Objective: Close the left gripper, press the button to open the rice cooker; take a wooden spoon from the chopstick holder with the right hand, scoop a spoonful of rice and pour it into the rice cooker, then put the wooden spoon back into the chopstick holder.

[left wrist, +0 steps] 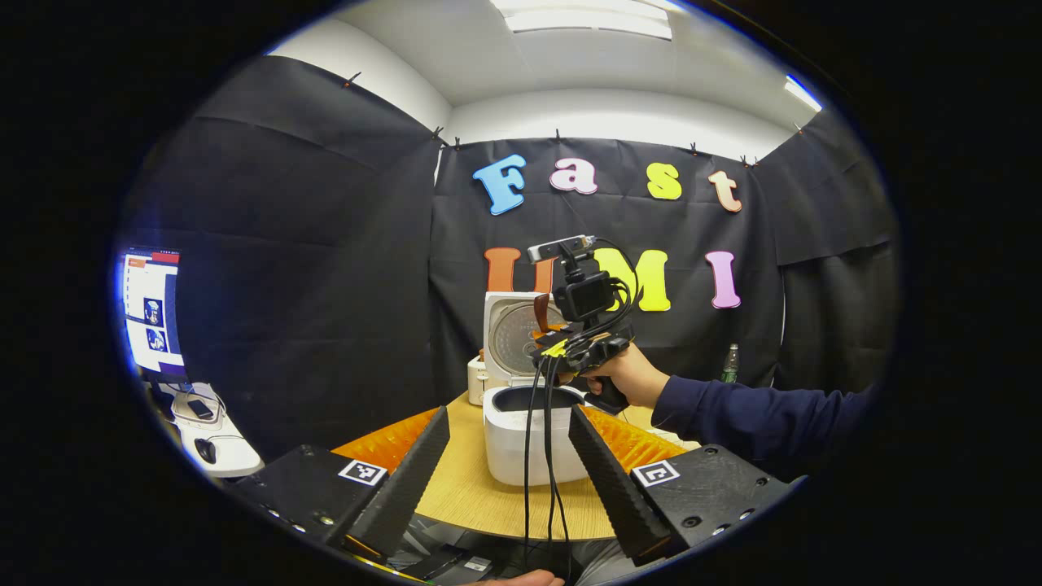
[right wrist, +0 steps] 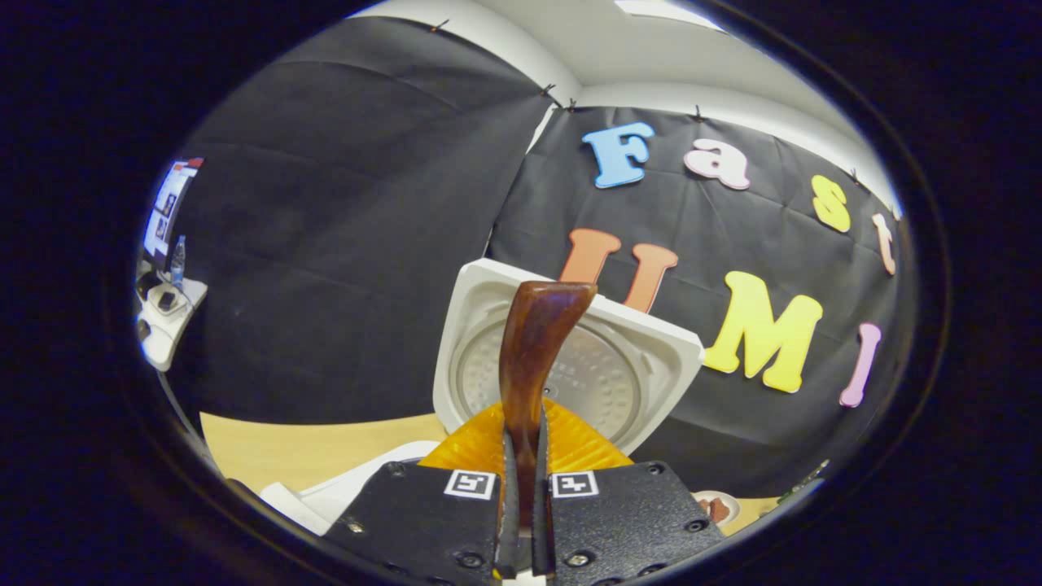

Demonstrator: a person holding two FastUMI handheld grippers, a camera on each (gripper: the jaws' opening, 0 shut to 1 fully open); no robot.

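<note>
In the left gripper view, the left gripper (left wrist: 509, 456) hangs with its fingers spread wide and empty, in front of the white rice cooker (left wrist: 533, 435) on the round wooden table (left wrist: 464, 488). The cooker's lid (left wrist: 514, 335) stands up open behind its pot. Directly above the pot, a hand (left wrist: 631, 376) in a dark sleeve holds the right gripper (left wrist: 562, 346).

In the right gripper view, the right gripper (right wrist: 523, 488) is clamped narrow on the handle of the wooden spoon (right wrist: 533, 350), which rises in front of the open lid (right wrist: 606, 358). The bowl of the spoon is hidden.

So the cooker is open and the spoon taken. Whether rice has been poured I cannot tell; returning the spoon to the chopstick holder remains.
</note>
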